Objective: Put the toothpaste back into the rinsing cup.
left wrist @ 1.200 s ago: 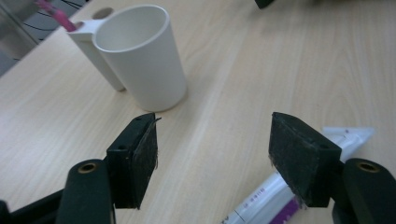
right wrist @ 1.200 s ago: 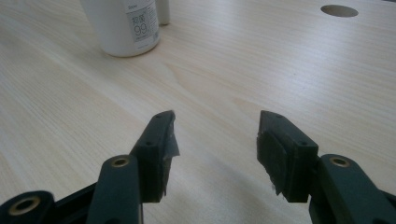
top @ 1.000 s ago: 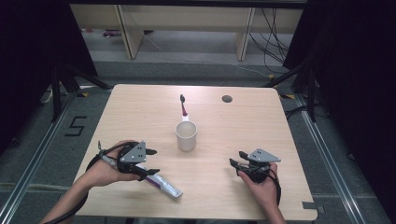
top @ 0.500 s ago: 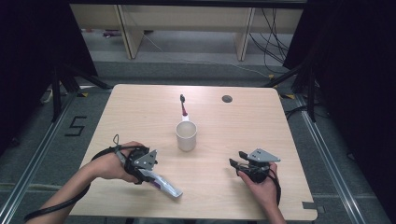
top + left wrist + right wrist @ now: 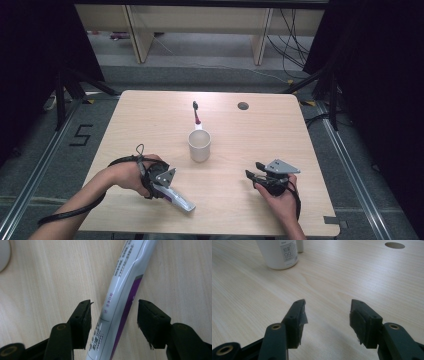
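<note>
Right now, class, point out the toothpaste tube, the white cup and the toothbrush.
toothpaste tube point(image 5: 125, 297), left gripper view, on its printed body.
white cup point(image 5: 199, 146), high view, on its side wall.
toothbrush point(image 5: 197, 114), high view, on its handle.

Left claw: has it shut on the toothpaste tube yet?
Open. In the left gripper view the left claw straddles the toothpaste tube lying flat on the table, with gaps beside both jaws.

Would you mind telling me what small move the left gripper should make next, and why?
Probably close the jaws. In the left gripper view the left gripper is open and straddles the toothpaste tube, which lies flat on the table with a gap to each pad. Closing should grip it; the right gripper waits open, apart from the cup.
</note>
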`<state>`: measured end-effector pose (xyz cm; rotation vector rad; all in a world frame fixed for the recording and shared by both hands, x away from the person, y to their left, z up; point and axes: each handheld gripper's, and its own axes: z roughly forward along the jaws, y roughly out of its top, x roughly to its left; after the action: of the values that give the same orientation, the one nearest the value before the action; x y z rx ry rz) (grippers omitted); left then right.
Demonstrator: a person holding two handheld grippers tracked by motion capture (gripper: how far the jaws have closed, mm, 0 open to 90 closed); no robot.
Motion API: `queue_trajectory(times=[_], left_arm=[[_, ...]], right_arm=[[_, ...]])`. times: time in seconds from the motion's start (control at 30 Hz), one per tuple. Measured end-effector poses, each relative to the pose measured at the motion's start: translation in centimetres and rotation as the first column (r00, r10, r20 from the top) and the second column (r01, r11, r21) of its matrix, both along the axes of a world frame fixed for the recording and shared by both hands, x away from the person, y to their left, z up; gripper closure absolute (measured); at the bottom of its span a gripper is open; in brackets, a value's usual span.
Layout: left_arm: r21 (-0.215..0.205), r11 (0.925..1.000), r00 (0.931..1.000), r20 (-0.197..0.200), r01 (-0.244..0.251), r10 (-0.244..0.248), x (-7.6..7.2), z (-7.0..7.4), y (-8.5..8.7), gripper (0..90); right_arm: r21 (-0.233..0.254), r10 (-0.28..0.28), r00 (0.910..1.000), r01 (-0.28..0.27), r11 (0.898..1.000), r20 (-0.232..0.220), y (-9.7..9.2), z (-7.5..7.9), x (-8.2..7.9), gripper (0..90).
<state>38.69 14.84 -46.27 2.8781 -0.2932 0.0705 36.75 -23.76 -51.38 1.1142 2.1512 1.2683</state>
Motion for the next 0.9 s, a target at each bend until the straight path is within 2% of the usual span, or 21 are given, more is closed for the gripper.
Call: queue_trajectory(times=[0.03, 0.1, 0.23, 0.27, 0.37, 0.57, 0.7, 0.73, 0.9], left_arm=[[0.02, 0.9997, 0.9999, 0.0, 0.011, -0.011, 0.1, -0.1, -0.1, 46.0], [0.036, 0.9989, 0.9995, -0.003, 0.03, -0.03, 0.3, -0.2, -0.3, 47.2], [0.069, 0.996, 0.9983, -0.014, 0.057, -0.056, 0.4, -0.5, -0.7, 48.1], [0.069, 0.996, 0.9983, -0.014, 0.057, -0.056, 0.4, -0.5, -0.7, 48.1], [0.101, 0.9915, 0.9966, -0.016, 0.082, -0.081, 0.7, -0.7, -1.1, 48.3], [0.119, 0.9867, 0.9936, -0.029, 0.112, -0.109, 0.7, -1.0, -1.8, 49.3], [0.131, 0.9837, 0.9922, -0.035, 0.123, -0.119, 0.6, -1.3, -2.0, 49.8], [0.134, 0.9829, 0.9918, -0.037, 0.127, -0.123, 0.6, -1.3, -2.1, 50.0], [0.138, 0.9808, 0.9902, -0.04, 0.138, -0.134, 0.7, -1.4, -2.4, 50.9]], right_arm=[[-0.011, 0.015, 0.9996, -0.015, 1.0, 0.024, -0.1, -0.1, 0.2, 47.0], [-0.025, 0.008, 0.9994, -0.007, 1.0, 0.033, -0.1, 0.0, 0.2, 47.0], [-0.023, 0.007, 0.9994, -0.006, 1.0, 0.034, -0.1, 0.0, 0.2, 47.0], [-0.008, 0.013, 0.9997, -0.013, 1.0, 0.019, 0.0, -0.1, 0.2, 47.0], [-0.017, 0.011, 0.9997, -0.011, 1.0, 0.024, -0.1, 0.0, 0.2, 47.0], [-0.009, 0.015, 0.9997, -0.015, 1.0, 0.02, -0.1, -0.1, 0.2, 47.1], [-0.021, 0.011, 0.9995, -0.01, 1.0, 0.031, -0.1, 0.0, 0.2, 47.1], [-0.009, 0.006, 0.9999, -0.006, 1.0, 0.011, 0.0, 0.0, 0.1, 47.0], [-0.011, 0.007, 0.9999, -0.007, 1.0, 0.01, 0.0, 0.0, 0.1, 47.1]])
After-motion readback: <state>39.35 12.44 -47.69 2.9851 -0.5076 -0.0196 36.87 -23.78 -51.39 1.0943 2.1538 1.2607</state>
